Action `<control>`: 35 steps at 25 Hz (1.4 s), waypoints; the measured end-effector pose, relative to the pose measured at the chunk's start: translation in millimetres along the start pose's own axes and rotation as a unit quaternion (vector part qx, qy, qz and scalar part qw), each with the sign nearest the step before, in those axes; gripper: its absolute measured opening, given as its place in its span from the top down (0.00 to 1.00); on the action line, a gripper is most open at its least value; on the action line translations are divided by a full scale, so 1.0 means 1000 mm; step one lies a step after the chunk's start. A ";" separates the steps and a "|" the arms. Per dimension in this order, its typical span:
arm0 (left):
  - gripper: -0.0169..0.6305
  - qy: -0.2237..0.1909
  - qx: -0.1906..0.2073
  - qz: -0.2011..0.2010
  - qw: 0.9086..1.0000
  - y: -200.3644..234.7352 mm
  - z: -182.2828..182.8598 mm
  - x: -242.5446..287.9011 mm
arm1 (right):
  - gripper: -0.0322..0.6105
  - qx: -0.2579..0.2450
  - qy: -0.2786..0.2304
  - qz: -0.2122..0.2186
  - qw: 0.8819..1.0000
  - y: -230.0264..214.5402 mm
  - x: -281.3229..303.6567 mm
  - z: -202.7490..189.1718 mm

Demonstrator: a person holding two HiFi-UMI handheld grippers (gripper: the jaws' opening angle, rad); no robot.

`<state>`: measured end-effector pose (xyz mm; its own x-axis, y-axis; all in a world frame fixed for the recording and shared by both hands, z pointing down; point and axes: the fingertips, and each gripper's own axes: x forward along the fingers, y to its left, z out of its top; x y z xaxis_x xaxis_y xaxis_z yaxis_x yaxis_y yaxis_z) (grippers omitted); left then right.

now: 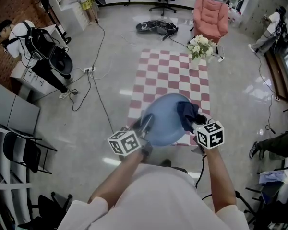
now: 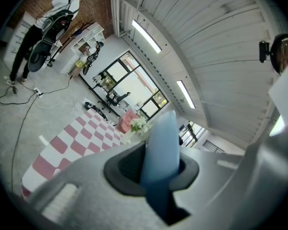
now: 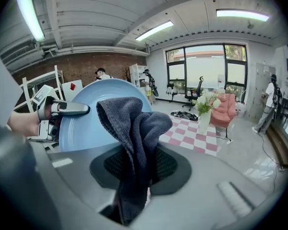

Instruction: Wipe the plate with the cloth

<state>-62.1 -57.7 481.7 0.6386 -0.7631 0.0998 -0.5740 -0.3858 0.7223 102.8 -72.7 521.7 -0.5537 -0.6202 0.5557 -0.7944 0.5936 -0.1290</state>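
Pale blue, smooth and round, the plate (image 1: 164,120) is held in the air above a red-and-white checked rug (image 1: 170,71), with no table beneath it. The left claw (image 2: 156,169) is clamped on its rim. The right claw (image 3: 137,169) is clamped on the cloth (image 3: 134,123), a dark blue, nubby cloth bunched in folds at the plate's right side. Judgement: wiping is in hand. The next move calls for firm strokes across the face against a steady left grip.

Plate (image 3: 93,111): smooth, glossy, pale blue. Cloth (image 3: 134,128): dark, rough-knit terry. Floor (image 1: 110,56): polished, reflective. Rug (image 1: 170,75): matt, checkered.
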 end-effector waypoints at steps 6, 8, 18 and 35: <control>0.90 -0.005 -0.018 0.004 1.000 0.007 0.001 0.003 | 0.79 0.014 -0.067 -0.028 0.997 -0.011 -0.019 0.034; 0.90 -0.005 -0.018 0.005 1.000 0.008 0.002 0.003 | 0.79 0.024 -0.088 -0.042 0.995 -0.016 -0.024 0.044; 0.90 -0.006 -0.022 0.019 1.000 0.009 0.001 0.008 | 0.79 0.114 -0.104 -0.097 0.983 -0.025 -0.008 0.038; 0.91 0.039 0.000 -0.021 0.999 -0.008 -0.019 0.023 | 0.79 0.092 -0.145 -0.006 0.985 0.020 0.016 0.073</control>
<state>-33.2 -62.0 491.5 0.7006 -0.7031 0.1219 -0.5455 -0.4176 0.7267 59.7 -108.3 468.1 -0.5712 -0.7626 0.3036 -0.8181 0.4988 -0.2863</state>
